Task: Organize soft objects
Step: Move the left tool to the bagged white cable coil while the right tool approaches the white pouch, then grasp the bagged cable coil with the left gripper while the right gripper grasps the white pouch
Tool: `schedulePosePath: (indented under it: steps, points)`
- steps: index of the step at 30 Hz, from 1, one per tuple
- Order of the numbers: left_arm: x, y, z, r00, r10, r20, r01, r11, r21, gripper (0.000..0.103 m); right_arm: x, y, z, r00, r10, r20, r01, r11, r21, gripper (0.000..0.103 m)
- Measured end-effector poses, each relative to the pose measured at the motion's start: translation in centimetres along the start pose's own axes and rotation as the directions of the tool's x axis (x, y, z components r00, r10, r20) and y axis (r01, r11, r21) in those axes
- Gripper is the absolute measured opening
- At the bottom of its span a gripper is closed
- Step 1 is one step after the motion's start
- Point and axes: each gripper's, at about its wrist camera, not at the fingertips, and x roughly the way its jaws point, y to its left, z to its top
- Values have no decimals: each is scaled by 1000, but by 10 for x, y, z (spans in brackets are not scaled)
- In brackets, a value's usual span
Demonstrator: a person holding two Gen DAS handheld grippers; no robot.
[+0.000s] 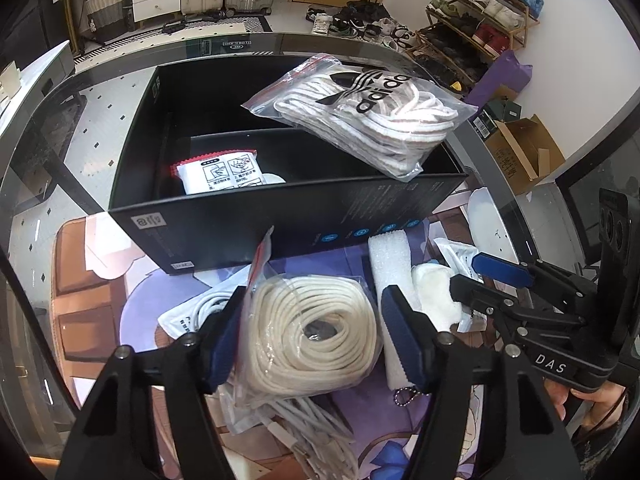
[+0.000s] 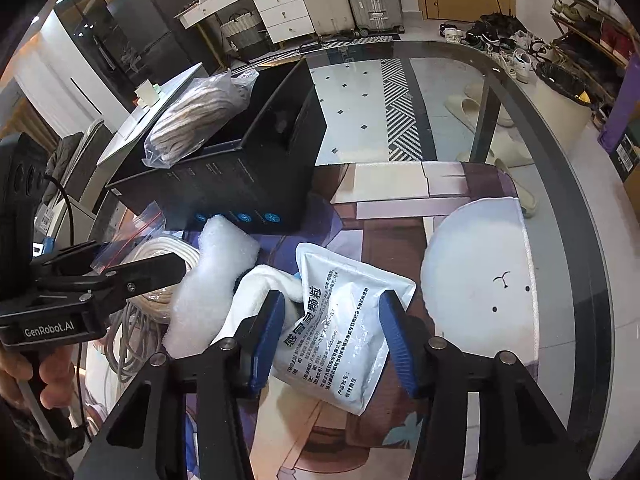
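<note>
My left gripper (image 1: 316, 340) is open, its pads on either side of a bagged coil of cream rope (image 1: 312, 328) lying on the printed mat. My right gripper (image 2: 332, 340) is open around a white pouch with black print (image 2: 344, 320); it also shows in the left wrist view (image 1: 480, 280). A black box (image 1: 256, 216) stands behind, holding a small white packet (image 1: 220, 174). A bag of white laces with an Adidas logo (image 1: 360, 116) rests on the box's far right rim. A white foam strip (image 1: 390, 292) and a folded white cloth (image 2: 260, 292) lie between the grippers.
A round white pad (image 2: 480, 272) lies on the mat at the right. Loose white cables (image 1: 312, 432) lie under the rope bag. The glass table's edge (image 2: 560, 184) curves along the right. Shoes, a shoe rack and cardboard boxes stand on the floor beyond.
</note>
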Motion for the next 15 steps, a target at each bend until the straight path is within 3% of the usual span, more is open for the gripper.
schedulePosePath:
  steps: [3, 11, 15]
  points:
    - [2, 3, -2, 1000, 14, -4, -14, 1000, 4, 47, 1, 2, 0, 1000, -23, -3, 23, 999, -25, 40]
    - [-6, 9, -5, 1000, -20, 4, 20, 1000, 7, 31, 2, 12, -2, 999, -36, -23, 35, 997, -72, 12]
    - [-10, 13, -6, 1000, -28, 10, 28, 1000, 2, 28, 0, 9, -2, 999, -38, -32, 35, 997, -71, 11]
